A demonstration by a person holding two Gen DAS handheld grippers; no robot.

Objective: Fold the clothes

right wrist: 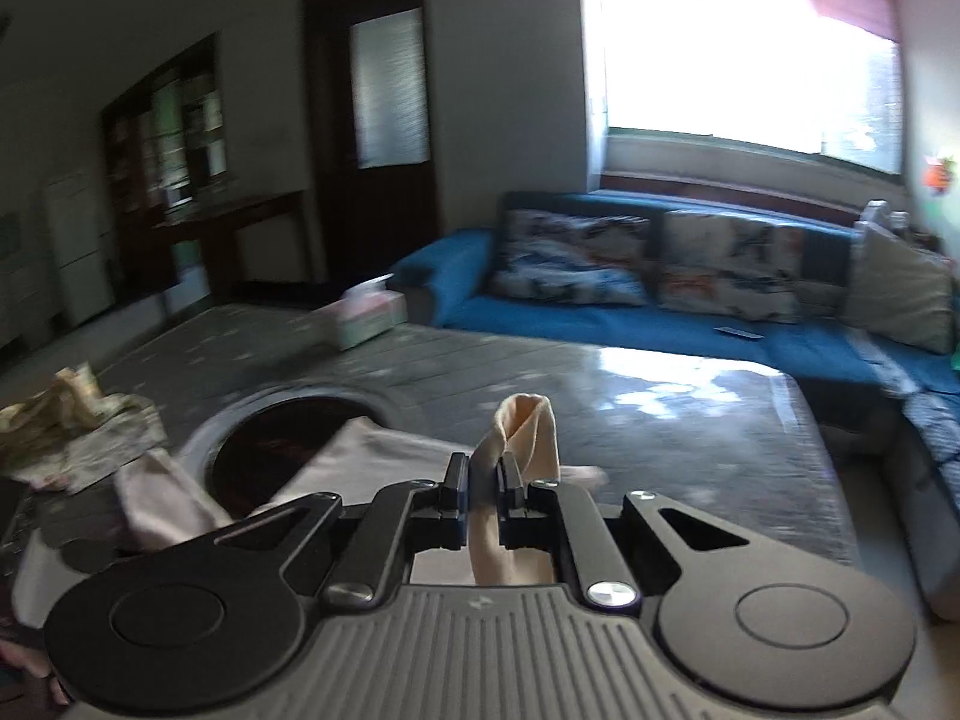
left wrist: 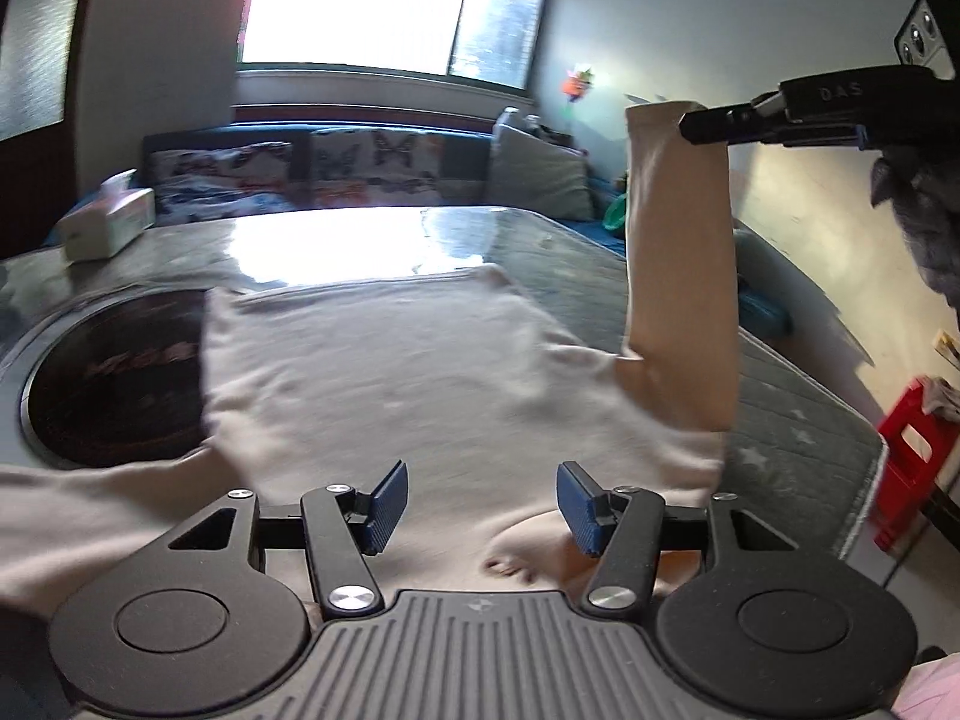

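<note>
While right gripper (right wrist: 483, 483) pinches sleeve (left wrist: 678, 252), left gripper (left wrist: 483, 507) gapes.

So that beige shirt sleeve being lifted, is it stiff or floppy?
Probably floppy: the sleeve hangs limp from the right gripper and creases where it joins the shirt. Likely light, since two thin fingers hold it. It probably sags once released.

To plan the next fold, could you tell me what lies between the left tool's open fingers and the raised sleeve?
In the left wrist view, only the garment's flat body lies between the left tool and the sleeve held by the right tool.
</note>
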